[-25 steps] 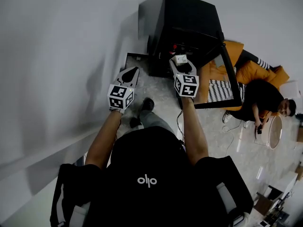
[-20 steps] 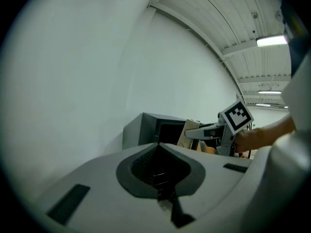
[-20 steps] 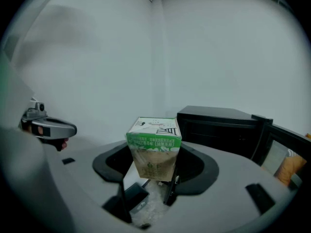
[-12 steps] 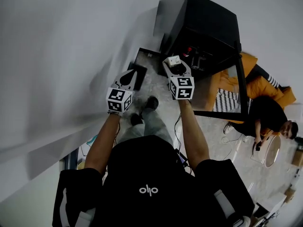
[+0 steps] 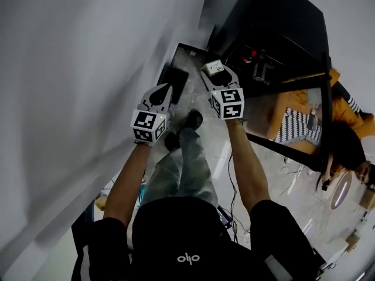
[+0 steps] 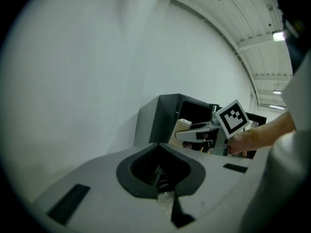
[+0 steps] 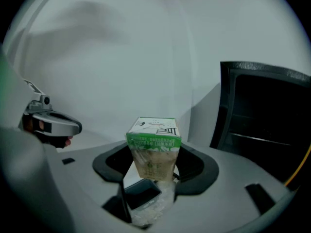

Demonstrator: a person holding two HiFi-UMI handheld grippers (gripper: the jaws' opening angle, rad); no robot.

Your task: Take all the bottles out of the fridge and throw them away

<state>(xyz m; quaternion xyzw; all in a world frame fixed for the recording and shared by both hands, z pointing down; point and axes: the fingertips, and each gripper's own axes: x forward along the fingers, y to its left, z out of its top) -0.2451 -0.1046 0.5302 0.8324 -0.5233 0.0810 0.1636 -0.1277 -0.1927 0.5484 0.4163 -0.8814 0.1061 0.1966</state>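
My right gripper (image 5: 214, 70) is shut on a small white carton with a green band (image 5: 213, 67), held just in front of the black fridge (image 5: 275, 22). In the right gripper view the carton (image 7: 154, 148) stands upright between the jaws of that gripper (image 7: 154, 165). The fridge door (image 5: 304, 78) is swung open to the right, and a red item (image 5: 253, 54) shows inside. My left gripper (image 5: 165, 89) is shut with nothing in it, beside the wall and over a dark bin (image 5: 174, 82). In the left gripper view its jaws are pressed together, and the fridge (image 6: 170, 118) lies ahead.
A white wall (image 5: 76, 69) runs close along the left. The wearer's legs and shoes (image 5: 190, 122) are below the grippers. Cables (image 5: 231, 180) trail on the pale floor. A seated person (image 5: 348, 148) and orange cushions (image 5: 340, 101) are at the right, behind the open door.
Both grippers have sunk and moved forward toward the fridge. The carton stays in the right gripper. The dark bin now lies under the left gripper's tips.
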